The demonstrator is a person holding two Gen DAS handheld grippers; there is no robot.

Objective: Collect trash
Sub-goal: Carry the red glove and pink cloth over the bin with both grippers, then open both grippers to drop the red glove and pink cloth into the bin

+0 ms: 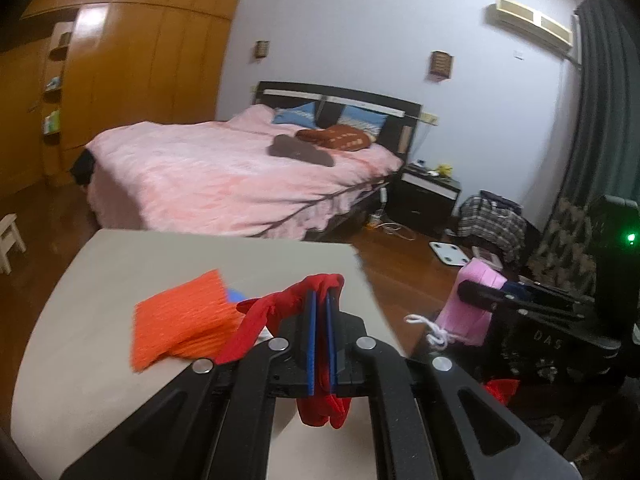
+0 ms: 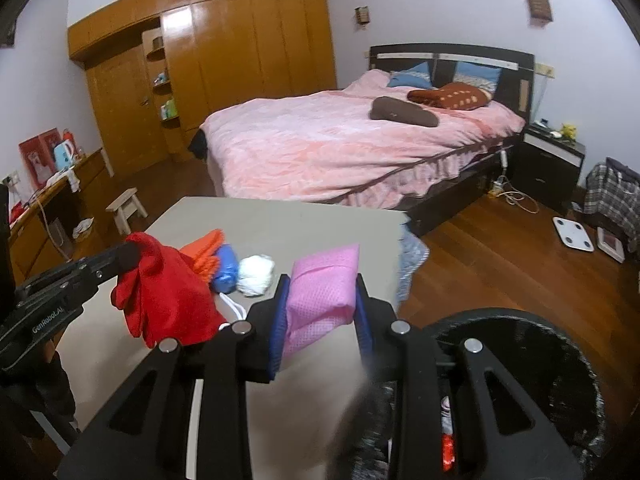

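Observation:
My left gripper (image 1: pixel 322 300) is shut on a red cloth (image 1: pixel 288 312) and holds it above the grey table (image 1: pixel 100 320); the cloth also shows in the right wrist view (image 2: pixel 168 300). My right gripper (image 2: pixel 320 284) is shut on a pink mesh cloth (image 2: pixel 324 292), held above the table's right edge; it shows in the left wrist view (image 1: pixel 476 304) too. An orange cloth (image 1: pixel 180 324), a blue item (image 2: pixel 226 268) and a white wad (image 2: pixel 256 274) lie on the table. A black trash bin (image 2: pixel 560 380) stands below my right gripper.
A bed with a pink cover (image 2: pixel 340 148) stands beyond the table. A nightstand (image 2: pixel 552 160), a white scale (image 2: pixel 570 234) and a plaid bag (image 2: pixel 612 192) are on the wooden floor at the right. A small stool (image 2: pixel 128 208) and a desk (image 2: pixel 48 200) are at the left.

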